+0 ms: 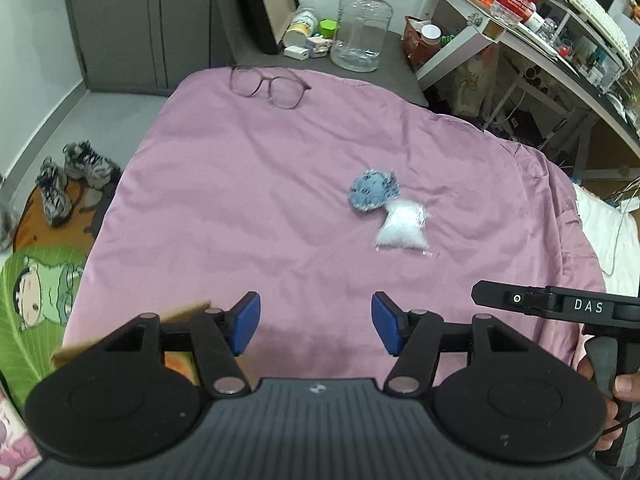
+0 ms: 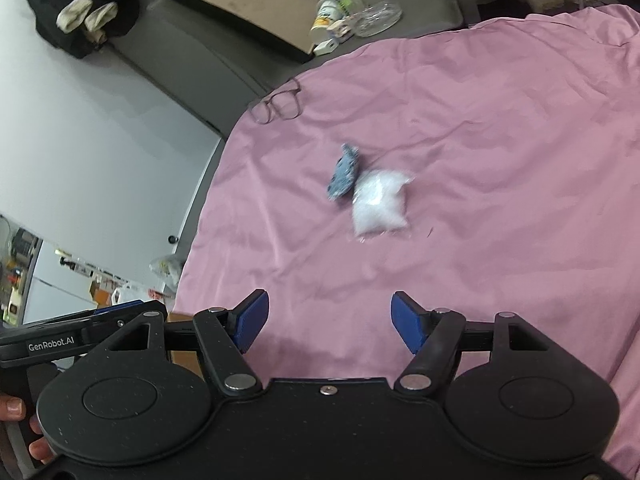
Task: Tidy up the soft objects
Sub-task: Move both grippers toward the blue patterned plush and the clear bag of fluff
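Pink bedsheet (image 1: 248, 184) — glasses (image 1: 268, 85), cluttered desk (image 1: 568, 36) beyond

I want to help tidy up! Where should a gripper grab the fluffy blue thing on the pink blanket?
Probably pinch the blue fluffy piece across its far rounded edge, coming from above. Its near side touches the white bag, so that side is crowded.

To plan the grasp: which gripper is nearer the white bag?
Right. The right gripper faces the bag straight ahead; the left gripper has it ahead, off to its right.

left hand-held gripper (image 1: 316, 322): jaws apart, empty | right hand-held gripper (image 2: 330, 322): jaws apart, empty
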`<action>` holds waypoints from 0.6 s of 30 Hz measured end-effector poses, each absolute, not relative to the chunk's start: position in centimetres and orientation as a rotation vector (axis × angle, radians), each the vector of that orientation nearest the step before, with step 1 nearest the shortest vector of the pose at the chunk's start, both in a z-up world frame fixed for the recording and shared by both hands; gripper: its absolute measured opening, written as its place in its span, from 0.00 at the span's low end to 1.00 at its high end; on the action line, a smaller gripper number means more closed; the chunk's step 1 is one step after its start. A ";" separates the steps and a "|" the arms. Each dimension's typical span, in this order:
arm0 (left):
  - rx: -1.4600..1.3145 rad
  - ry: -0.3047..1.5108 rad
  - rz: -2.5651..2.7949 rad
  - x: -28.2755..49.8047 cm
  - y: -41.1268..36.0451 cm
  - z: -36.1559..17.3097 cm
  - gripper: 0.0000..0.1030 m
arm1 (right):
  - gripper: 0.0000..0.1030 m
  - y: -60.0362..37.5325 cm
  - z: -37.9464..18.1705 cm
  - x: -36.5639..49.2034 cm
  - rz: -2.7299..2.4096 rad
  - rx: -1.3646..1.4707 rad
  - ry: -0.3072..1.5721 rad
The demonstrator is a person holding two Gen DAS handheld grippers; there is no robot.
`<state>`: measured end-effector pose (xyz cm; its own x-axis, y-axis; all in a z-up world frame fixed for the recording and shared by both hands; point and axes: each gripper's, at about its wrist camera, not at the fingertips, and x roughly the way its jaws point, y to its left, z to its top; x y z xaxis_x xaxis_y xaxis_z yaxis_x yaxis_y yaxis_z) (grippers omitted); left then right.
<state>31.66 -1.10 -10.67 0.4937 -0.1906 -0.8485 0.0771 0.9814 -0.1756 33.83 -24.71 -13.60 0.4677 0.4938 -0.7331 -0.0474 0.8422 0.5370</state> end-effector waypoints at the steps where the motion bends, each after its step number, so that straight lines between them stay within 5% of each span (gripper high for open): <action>1: -0.108 1.043 -0.166 32.2 -1.5 -10.8 0.59 | 0.65 -25.0 -13.8 34.3 0.345 0.491 1.036; 18: -0.047 1.106 -0.210 40.9 -6.9 -15.0 0.59 | 0.60 -28.2 -17.9 40.5 0.310 0.582 1.041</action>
<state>40.94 -6.86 -15.00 0.4304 -0.1918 -0.8820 0.1453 0.9791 -0.1420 40.45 -28.16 -17.95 0.4809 0.5042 -0.7173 0.0290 0.8085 0.5878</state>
